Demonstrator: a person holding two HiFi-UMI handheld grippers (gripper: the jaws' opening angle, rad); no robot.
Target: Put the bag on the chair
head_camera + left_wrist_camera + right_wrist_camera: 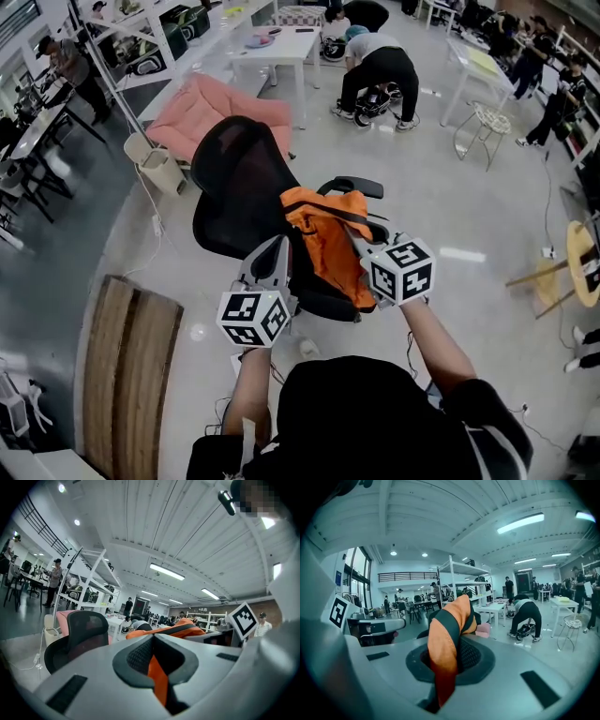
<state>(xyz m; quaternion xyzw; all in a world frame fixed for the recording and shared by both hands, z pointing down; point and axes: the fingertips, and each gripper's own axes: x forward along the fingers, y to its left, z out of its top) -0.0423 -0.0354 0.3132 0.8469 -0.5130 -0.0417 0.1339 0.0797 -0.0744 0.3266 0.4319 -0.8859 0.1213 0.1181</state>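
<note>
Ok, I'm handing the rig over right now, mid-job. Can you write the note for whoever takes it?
Left gripper: shut on an orange strap of the orange fabric bag with black trim.
Right gripper: shut on an orange-and-black strap of the same bag.
Bag: hangs between both grippers over the seat of the black mesh office chair. I cannot tell whether it already touches the seat.
Done: bag lifted and at the chair.
Left: lower it onto the seat, open both grippers, pull back.
</note>
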